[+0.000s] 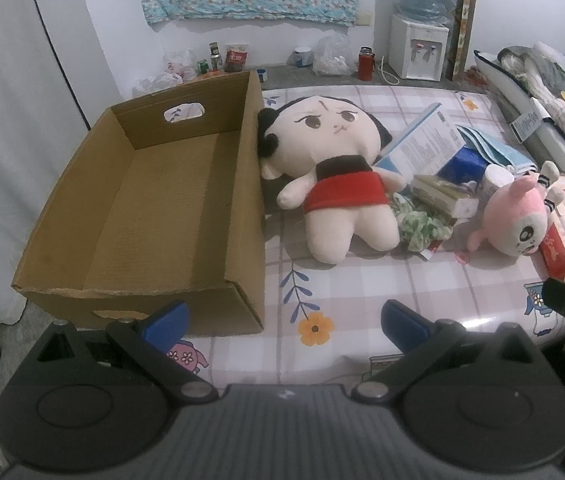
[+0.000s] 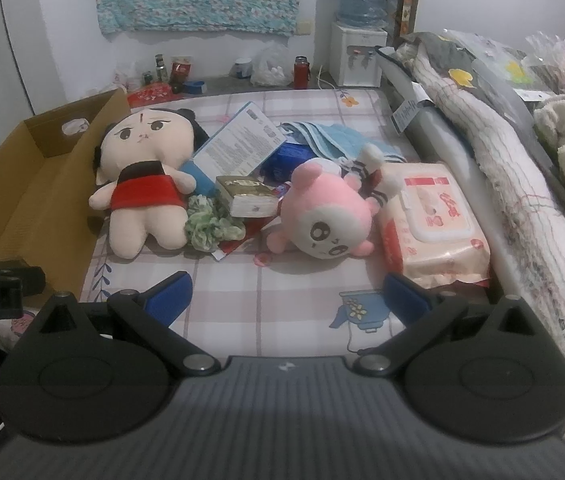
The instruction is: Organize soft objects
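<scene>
A cream plush doll in a red dress (image 1: 334,176) (image 2: 142,176) lies on its back on the bed, right beside an open cardboard box (image 1: 142,208) (image 2: 18,184). A pink plush (image 1: 516,216) (image 2: 328,216) lies upside down to the right, next to a green scrunchie (image 1: 422,226) (image 2: 208,226) and a blue cloth (image 1: 486,148) (image 2: 338,136). My left gripper (image 1: 284,322) is open and empty near the box's front corner. My right gripper (image 2: 288,298) is open and empty, in front of the pink plush.
A book (image 2: 248,196), a blue-white carton (image 2: 238,144) and a wet-wipes pack (image 2: 432,220) lie among the toys. Folded blankets (image 2: 494,140) are piled along the right side. Bottles, bags and a water dispenser (image 1: 418,46) stand on the floor beyond the bed.
</scene>
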Motion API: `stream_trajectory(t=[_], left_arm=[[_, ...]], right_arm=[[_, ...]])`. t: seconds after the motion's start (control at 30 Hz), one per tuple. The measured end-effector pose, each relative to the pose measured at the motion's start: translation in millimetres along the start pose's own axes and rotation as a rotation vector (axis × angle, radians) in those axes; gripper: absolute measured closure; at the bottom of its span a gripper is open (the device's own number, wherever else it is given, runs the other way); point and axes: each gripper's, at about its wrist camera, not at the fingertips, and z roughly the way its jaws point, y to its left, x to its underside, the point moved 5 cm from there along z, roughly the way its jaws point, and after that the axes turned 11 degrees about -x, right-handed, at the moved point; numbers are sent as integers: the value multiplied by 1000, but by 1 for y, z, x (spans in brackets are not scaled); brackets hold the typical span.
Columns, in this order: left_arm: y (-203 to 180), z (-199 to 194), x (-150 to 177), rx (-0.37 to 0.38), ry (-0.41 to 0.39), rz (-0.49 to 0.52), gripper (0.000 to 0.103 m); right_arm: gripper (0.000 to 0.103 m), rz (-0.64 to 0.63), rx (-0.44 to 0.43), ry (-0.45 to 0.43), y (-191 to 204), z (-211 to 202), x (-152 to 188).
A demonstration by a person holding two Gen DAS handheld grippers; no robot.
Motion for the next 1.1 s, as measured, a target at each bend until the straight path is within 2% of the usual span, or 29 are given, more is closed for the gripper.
stream_trajectory(t=[0.17, 0.3, 0.53, 0.7, 0.77, 0.87, 0.97, 1.03, 1.1], left_arm=[[-9, 1, -4, 4, -16, 29, 0], [-21, 0, -10, 45, -64, 56, 0], [-57, 7, -21, 206, -129, 134, 2], [-92, 15, -30, 284, -178, 212, 17], [-110, 20, -34, 314, -193, 249, 24], [-133, 25, -41, 370, -222, 306, 22], [-163, 26, -47, 420, -279, 391, 16], [-181, 26, -49, 435, -307, 443, 15], [-201, 30, -51, 442, -322, 496, 14]], right_arm=[[1, 17, 6, -15, -13, 4, 2], [1, 19, 1, -48, -30, 9, 4], [1, 64, -51, -151, -69, 14, 1], [2, 129, -139, -231, -100, 24, -22], [6, 123, -171, -248, -107, 32, -33], [12, 146, -230, -246, -116, 50, -47], [27, 190, -260, -250, -127, 61, -51], [43, 223, -266, -268, -135, 65, -51], [48, 252, -258, -287, -144, 65, -48]])
